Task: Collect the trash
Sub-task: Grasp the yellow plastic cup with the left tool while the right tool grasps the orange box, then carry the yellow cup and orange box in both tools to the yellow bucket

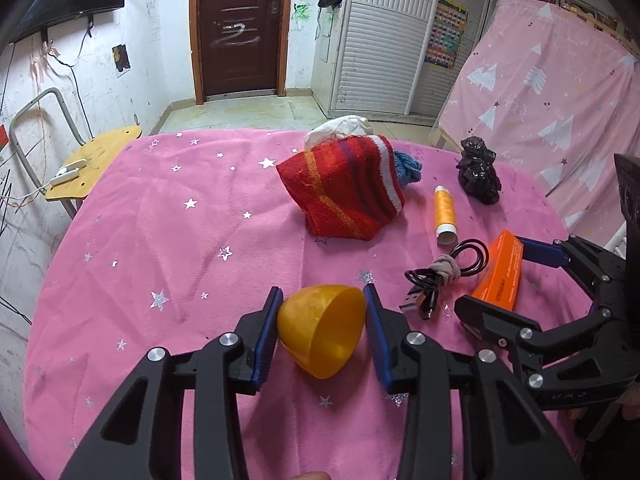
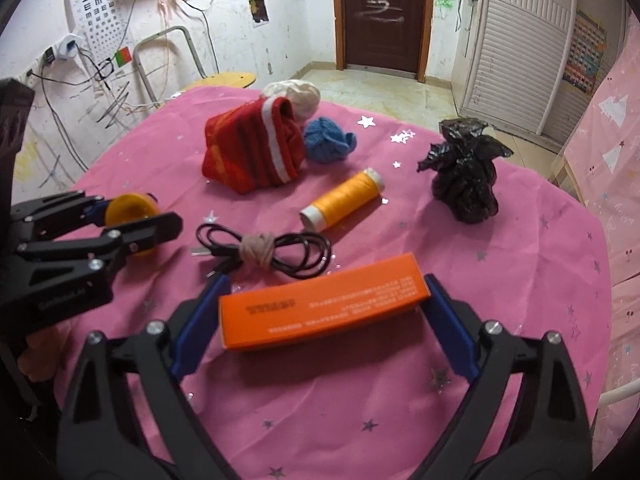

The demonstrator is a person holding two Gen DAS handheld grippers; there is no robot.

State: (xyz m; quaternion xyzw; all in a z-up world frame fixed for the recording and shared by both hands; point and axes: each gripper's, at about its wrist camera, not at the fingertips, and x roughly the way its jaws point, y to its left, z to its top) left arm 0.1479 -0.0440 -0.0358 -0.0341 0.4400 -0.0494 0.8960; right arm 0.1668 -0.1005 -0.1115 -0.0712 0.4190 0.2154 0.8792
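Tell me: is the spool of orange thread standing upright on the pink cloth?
No, the spool of orange thread lies on its side on the pink cloth.

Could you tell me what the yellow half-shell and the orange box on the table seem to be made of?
The yellow half-shell looks like smooth, slightly translucent plastic: light glows through its thin wall. The orange box looks like matte printed cardboard, with crisp folded edges and lettering.

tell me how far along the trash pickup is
Nothing looks collected yet; no bin is in view. In hand: the left tongs bracket the yellow plastic half shell, and the right tongs straddle the orange box, jaws wide. Left on the pink cloth: the crumpled black bag, thread spool, cable and knit items.
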